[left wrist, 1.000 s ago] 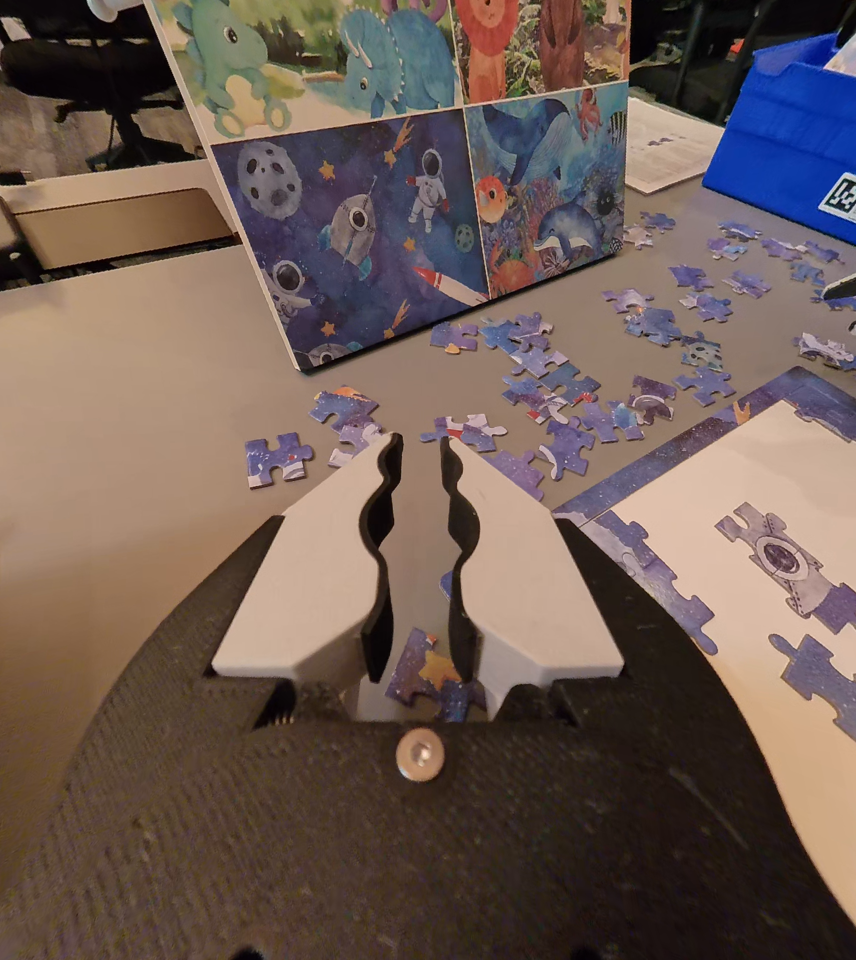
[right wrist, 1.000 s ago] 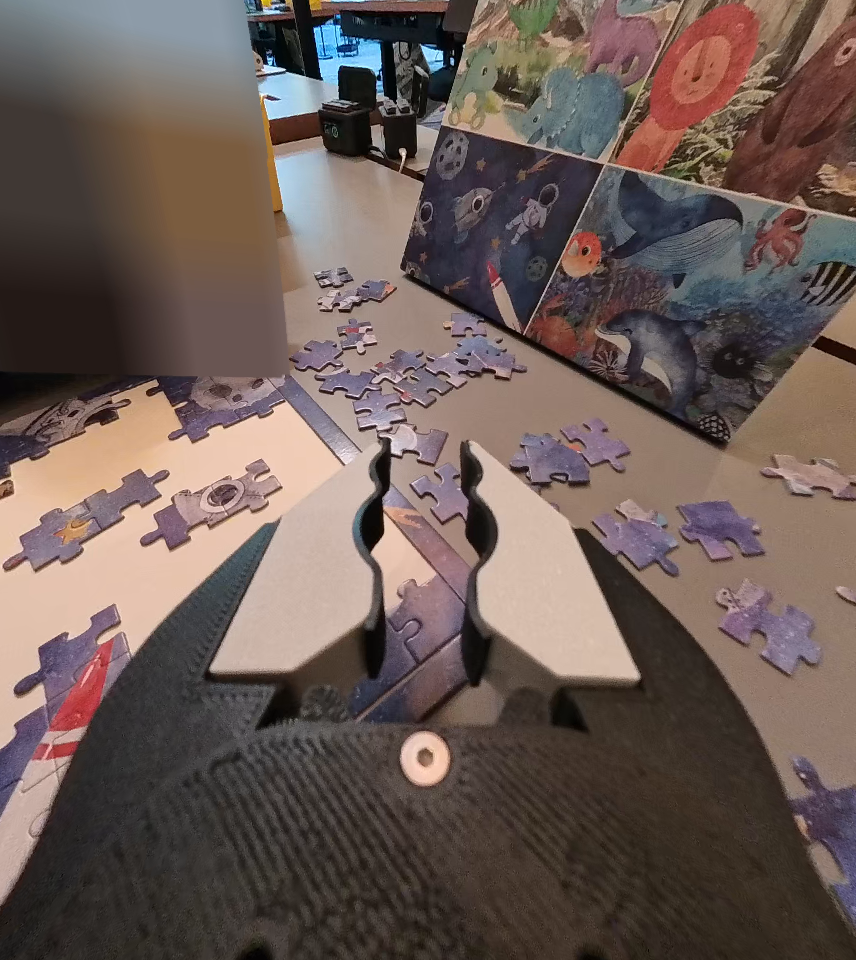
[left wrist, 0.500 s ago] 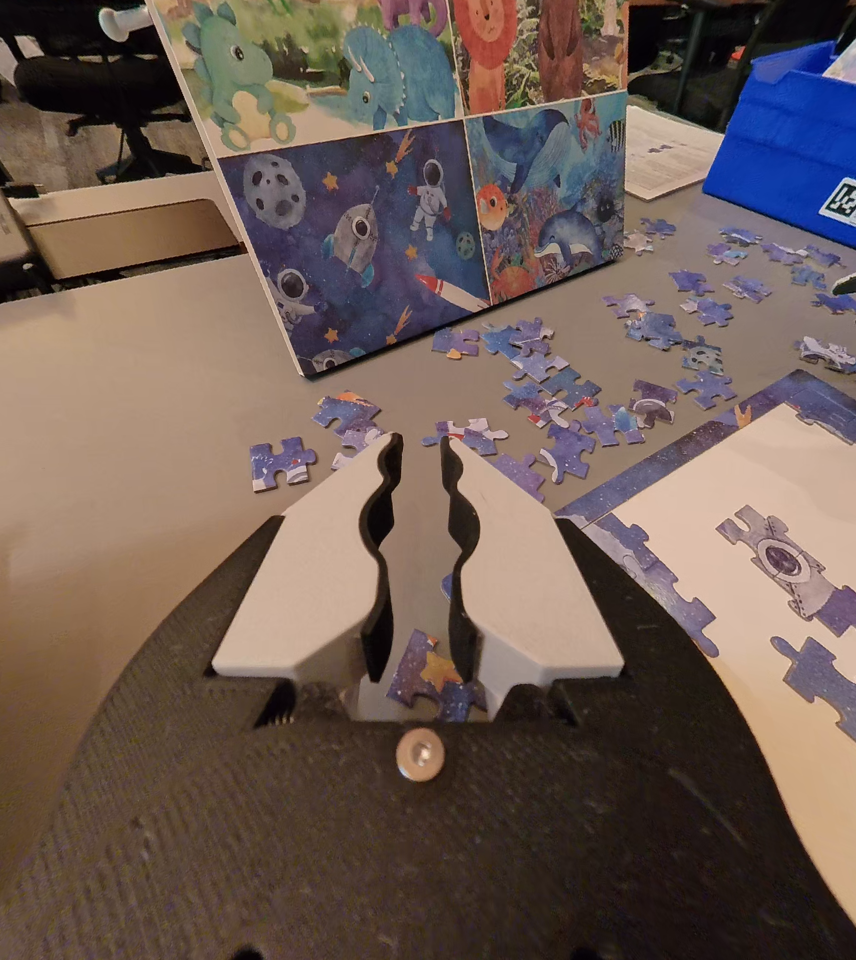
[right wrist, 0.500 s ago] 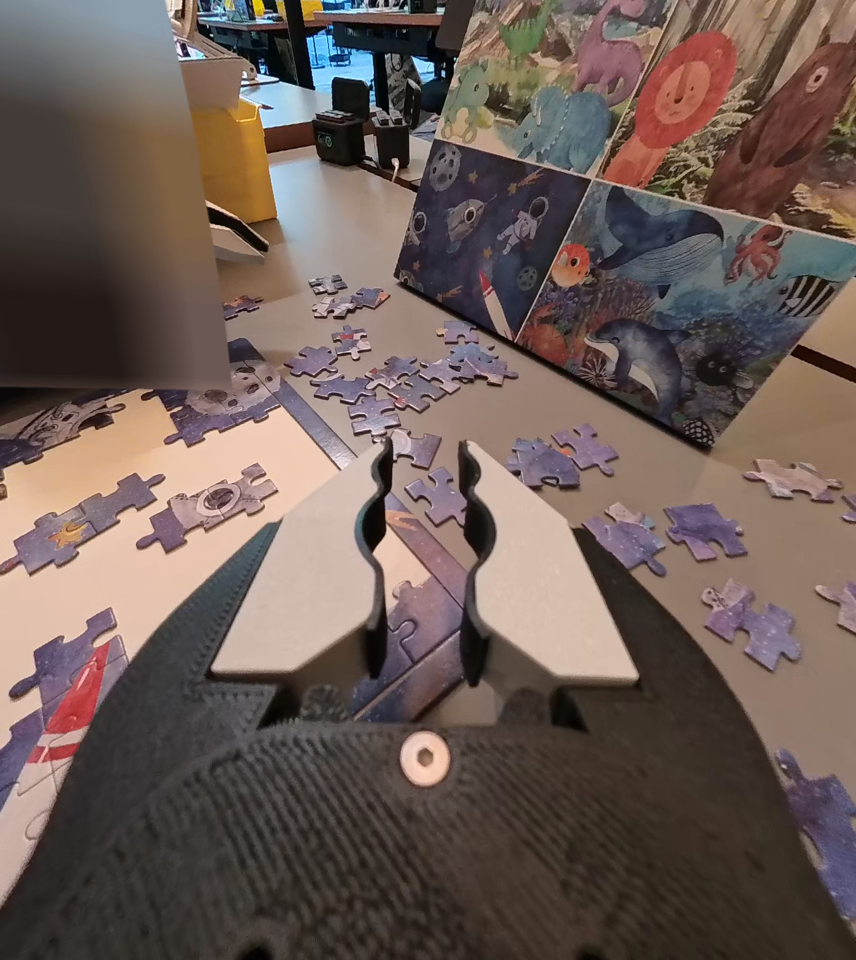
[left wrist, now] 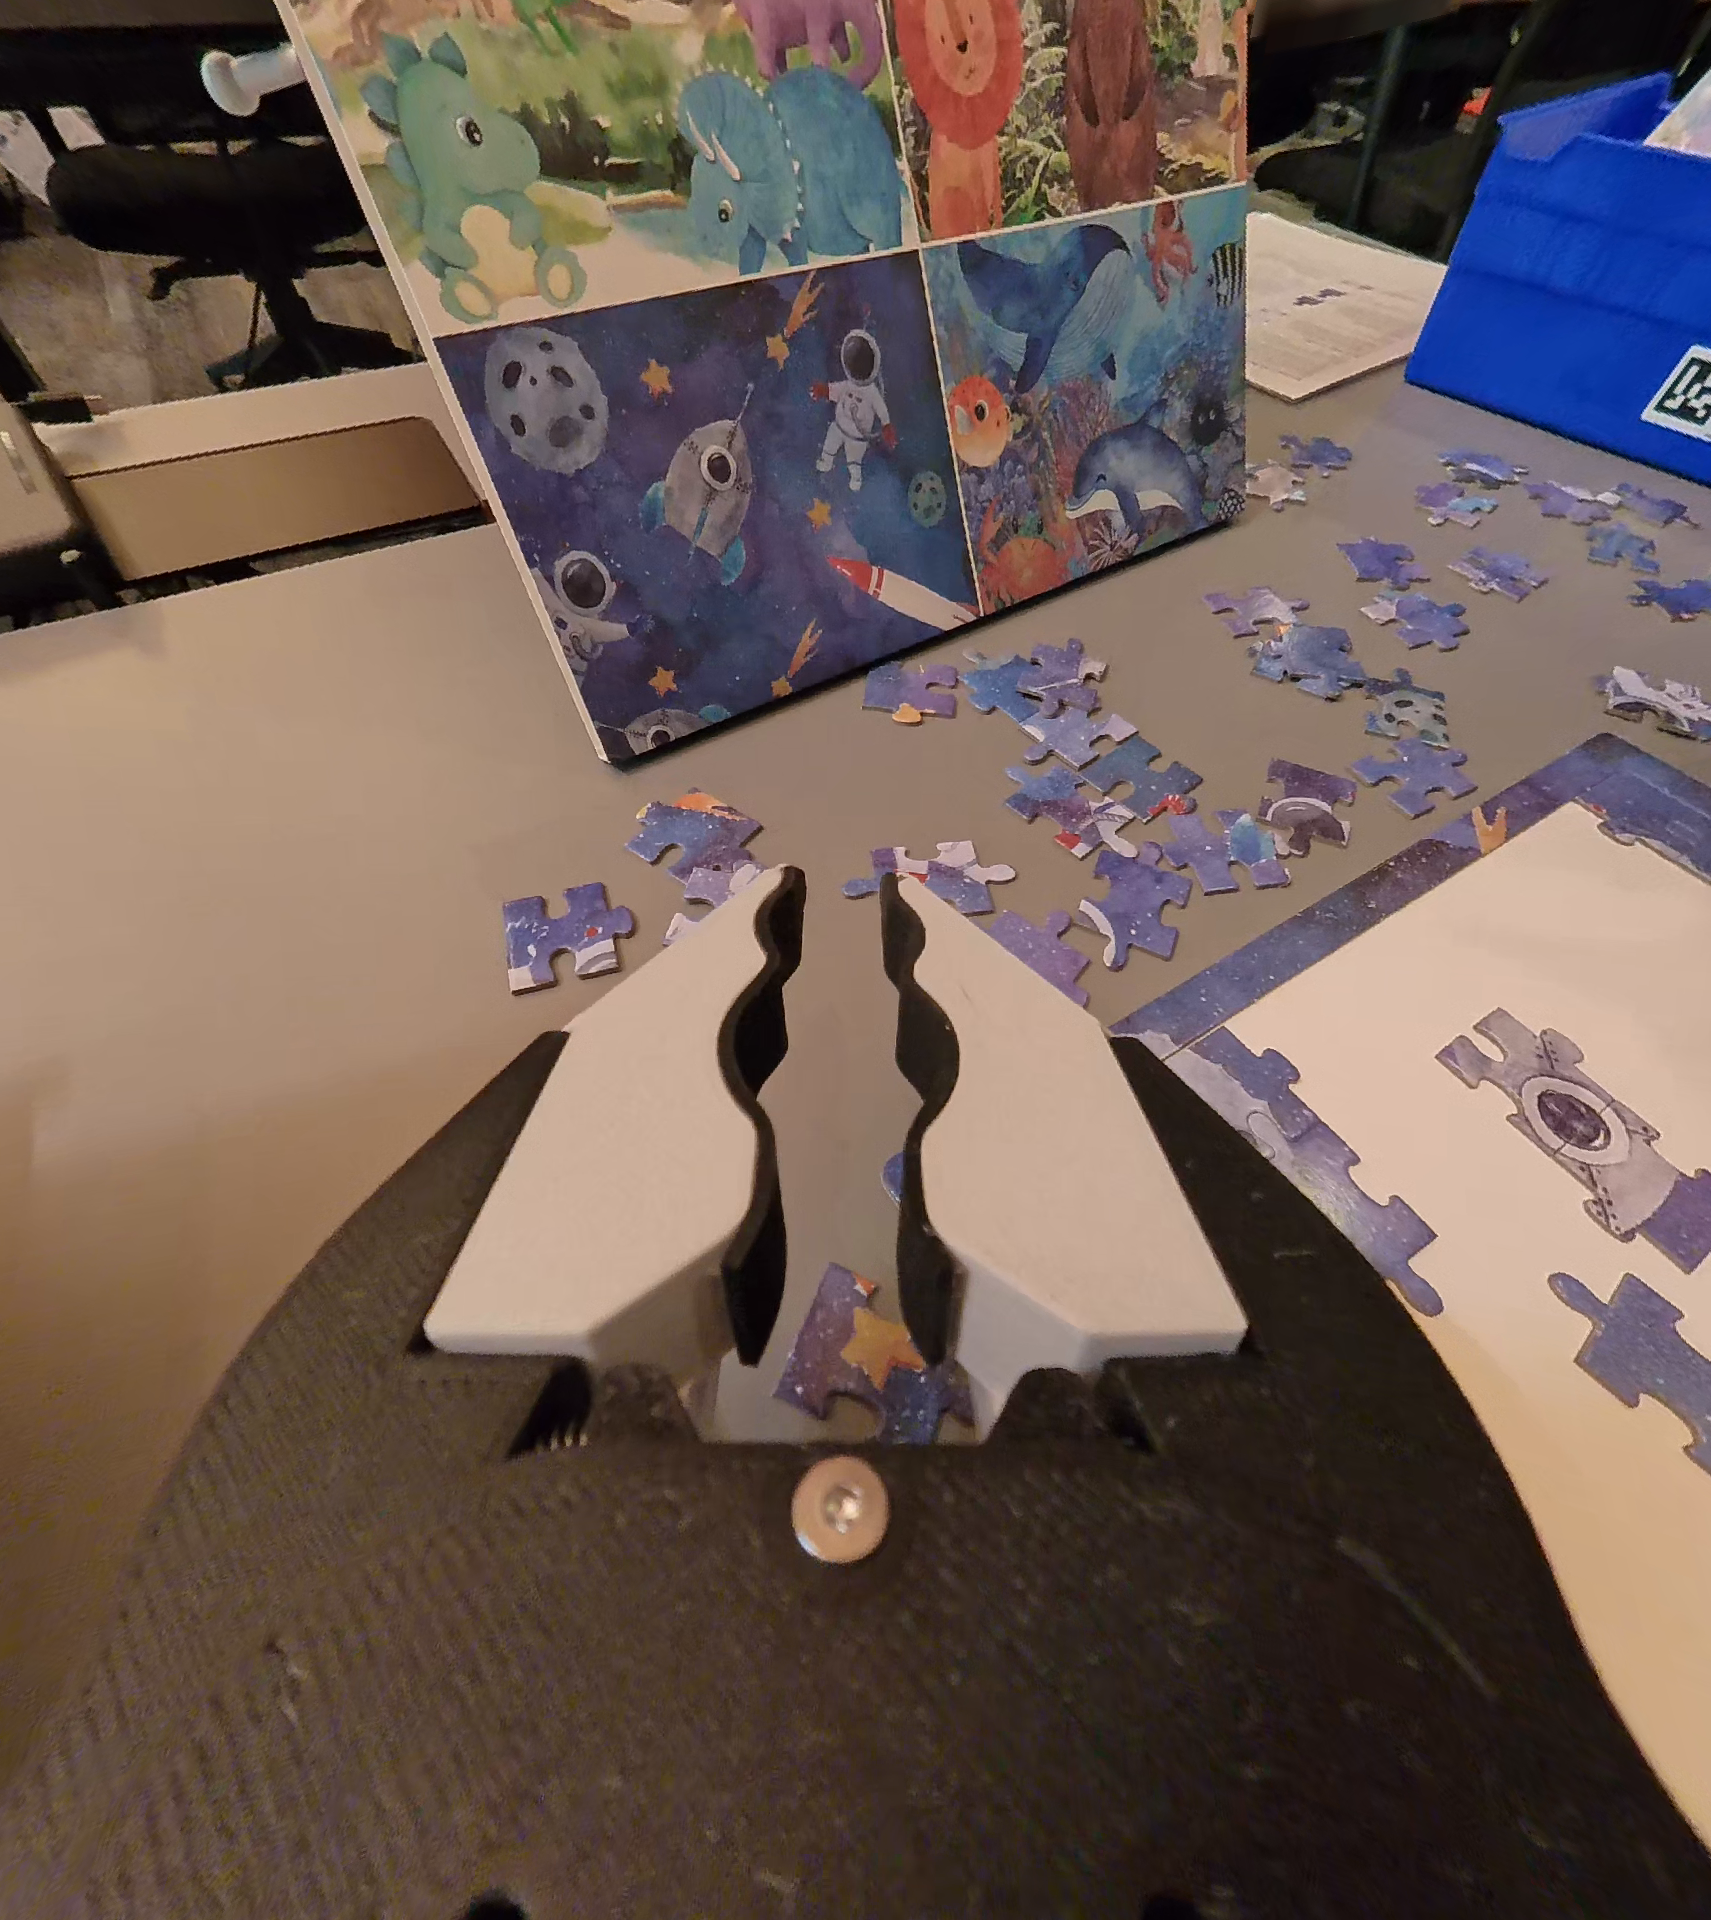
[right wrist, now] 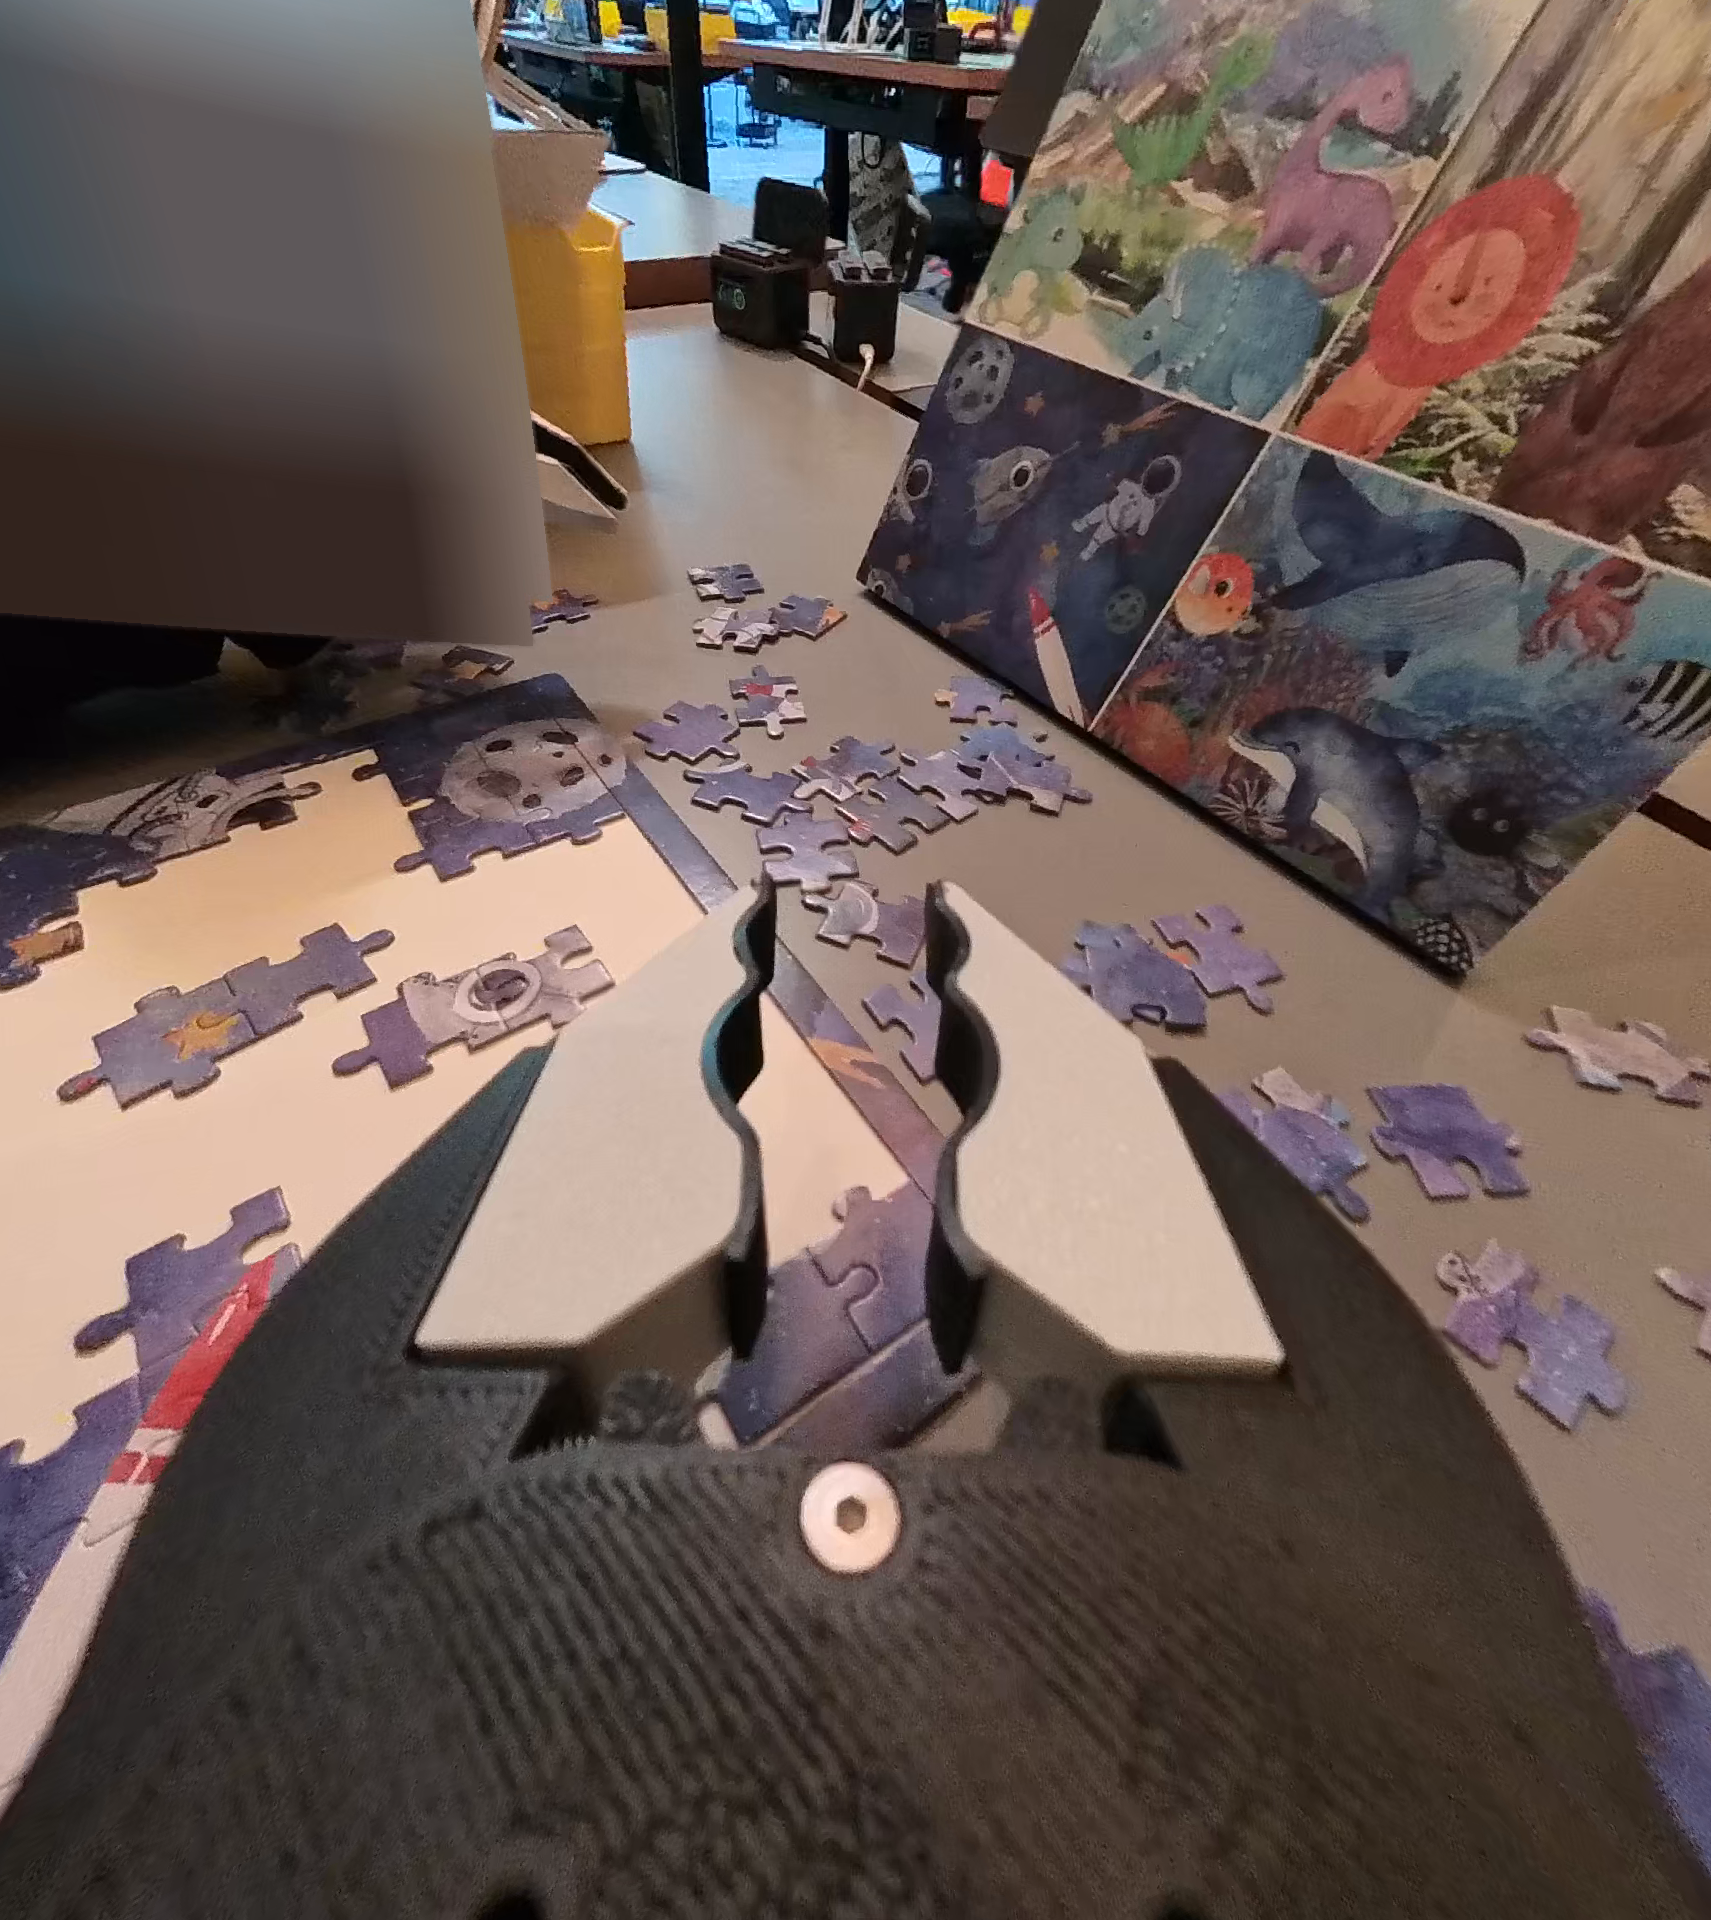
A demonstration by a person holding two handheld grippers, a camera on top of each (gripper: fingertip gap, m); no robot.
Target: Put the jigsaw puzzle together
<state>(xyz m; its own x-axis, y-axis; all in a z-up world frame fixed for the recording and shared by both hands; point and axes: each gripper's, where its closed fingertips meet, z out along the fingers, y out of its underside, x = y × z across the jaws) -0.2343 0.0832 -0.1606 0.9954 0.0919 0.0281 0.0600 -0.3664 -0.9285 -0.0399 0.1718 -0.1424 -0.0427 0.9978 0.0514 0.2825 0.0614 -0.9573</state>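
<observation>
- The left tool (left wrist: 840,883) has its tips a narrow slit apart. Low between the pads, near their roots, sits a dark-blue puzzle piece with an orange star (left wrist: 856,1351), tilted up and spanning from one pad to the other, so it looks pinched there.
- The left tool points at bare tabletop (left wrist: 207,883). Loose pieces (left wrist: 1131,769) lie just beyond its tips and off to the right, and the puzzle board (left wrist: 1453,987) lies close on its right.
- The right tool (right wrist: 851,894) stands wider open with nothing between its pads — only board and tabletop show through the gap.
- It hangs over the board's blue border. A piece with a white crescent (right wrist: 866,920) lies just past its tips, long axis running across the gap, so this tool is the nearer to it.
- The board is part-filled, with small joined clusters on its cream middle.
- Beyond stand an upright illustrated box (left wrist: 726,468), a blue bin (left wrist: 1609,260) and a yellow box (right wrist: 570,322). Further desks fill the dim room behind.
</observation>
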